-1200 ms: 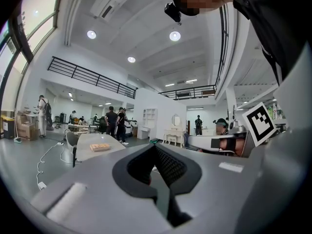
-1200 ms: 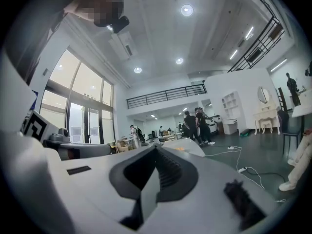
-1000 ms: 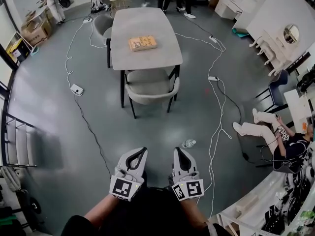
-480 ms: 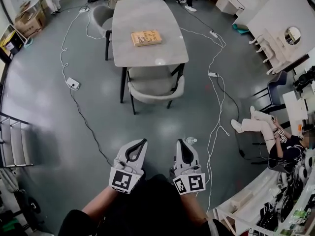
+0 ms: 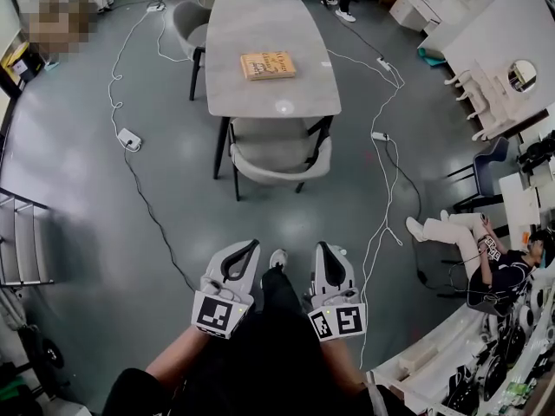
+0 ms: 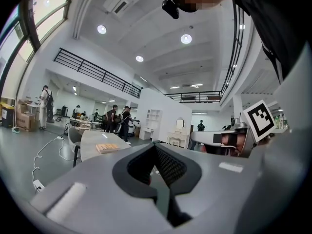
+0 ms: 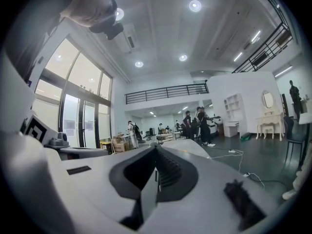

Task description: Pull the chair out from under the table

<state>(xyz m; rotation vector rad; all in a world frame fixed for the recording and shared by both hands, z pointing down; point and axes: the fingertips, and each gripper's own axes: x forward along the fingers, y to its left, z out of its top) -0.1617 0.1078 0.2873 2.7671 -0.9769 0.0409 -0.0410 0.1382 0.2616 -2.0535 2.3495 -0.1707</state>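
Approach under way: a bare stretch of smooth grey floor [image 5: 104, 232] separates the person from the long grey bench with rounded corners [image 5: 269, 24], which stands well ahead of both hand-held grippers. The pale grey padded chair with thin dark legs [image 5: 279, 156] sits tucked at the bench's near end, its seat partly under the top and its curved back facing the grippers. The left hand-held gripper [image 5: 252, 245] and the right hand-held gripper [image 5: 319, 246] are carried side by side, pointing level toward the chair, each with its jaws pressed together and nothing between them. Neither is near the chair yet.

The next move, by the look of it, calls for closing the gap, opening the jaws and taking the backrest's top rim, one gripper toward each end.

The bench's dark legs stand just beside the chair on either side, so it likely has to come straight back between them. The floor between the grippers and the chair is clear. A white cable [image 5: 379, 232] trails right of the right gripper and a dark cable [image 5: 156, 224] left of the left one, both off the direct line. A tan book [image 5: 267, 65] lies on the bench, beyond the chair.
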